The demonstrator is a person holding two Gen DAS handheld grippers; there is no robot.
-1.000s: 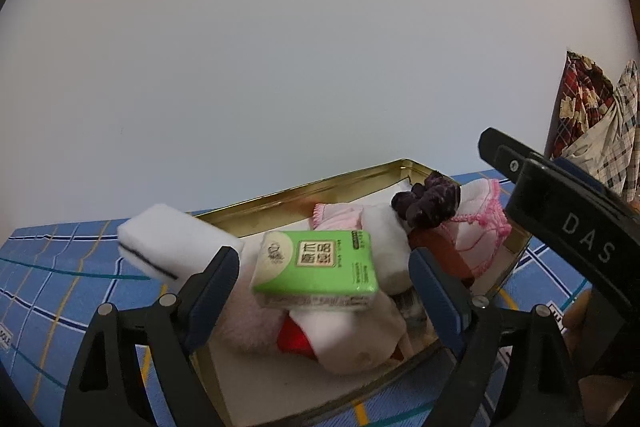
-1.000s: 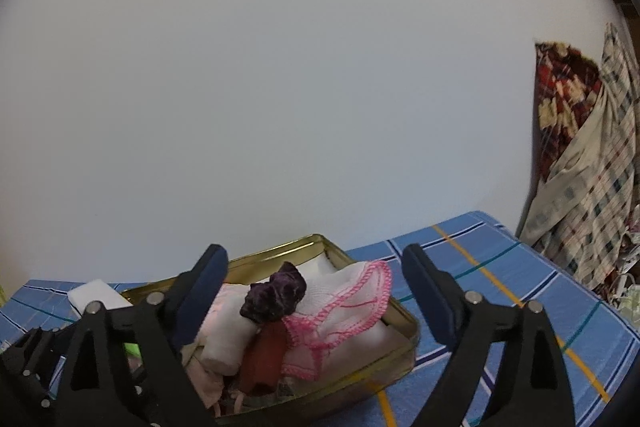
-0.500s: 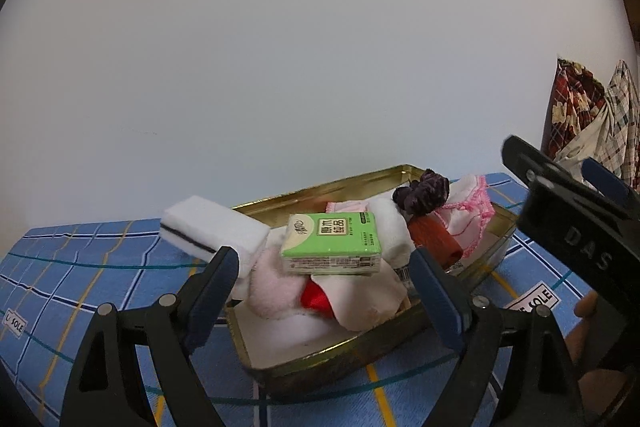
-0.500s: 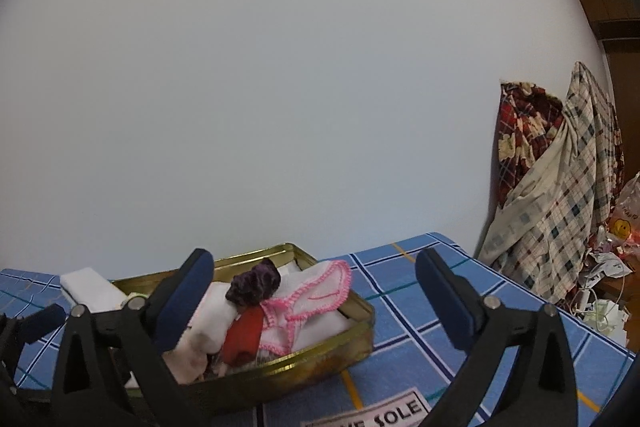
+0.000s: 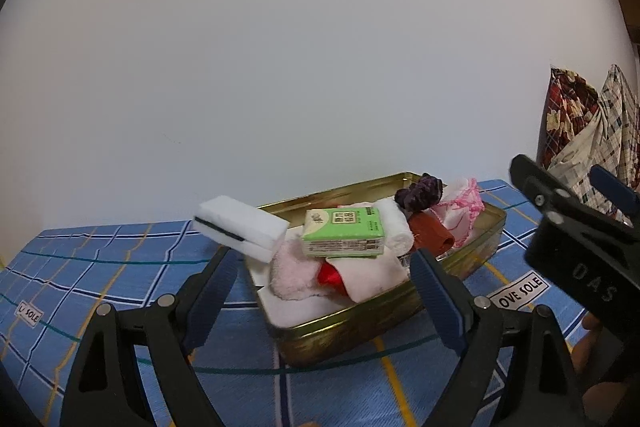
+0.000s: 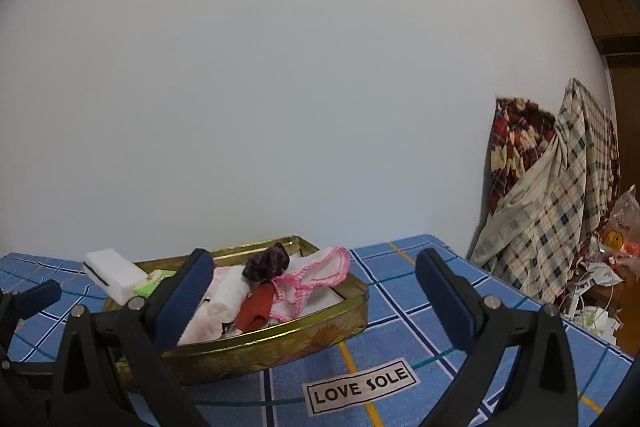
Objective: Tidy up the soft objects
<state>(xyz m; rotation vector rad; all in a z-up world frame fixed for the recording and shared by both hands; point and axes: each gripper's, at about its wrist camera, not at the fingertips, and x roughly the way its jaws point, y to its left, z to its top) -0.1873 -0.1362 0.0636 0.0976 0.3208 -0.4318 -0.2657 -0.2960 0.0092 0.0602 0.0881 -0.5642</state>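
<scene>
A gold metal tin (image 5: 360, 323) (image 6: 280, 343) sits on the blue checked cloth, piled with soft things: a green tissue pack (image 5: 343, 231), a white sponge (image 5: 240, 227) (image 6: 112, 273) leaning on its left rim, a pink fluffy cloth (image 5: 292, 273), a white roll (image 6: 230, 293), a purple scrunchie (image 5: 420, 189) (image 6: 266, 263), a brown-red piece (image 6: 256, 311) and a pink-edged cloth (image 6: 316, 275). My left gripper (image 5: 320, 301) is open and empty, in front of the tin. My right gripper (image 6: 316, 301) is open and empty, also short of the tin.
The blue checked cloth (image 6: 420, 307) carries a "LOVE SOLE" label (image 6: 360, 385). A plain white wall stands behind. Plaid and floral fabrics (image 6: 552, 195) hang at the far right, with clutter beside them. The right gripper's body (image 5: 580, 259) shows at the right of the left wrist view.
Both grippers have pulled back from the tin, which looks smaller and farther now. Both stay open and empty. The items in the tin have not moved.
</scene>
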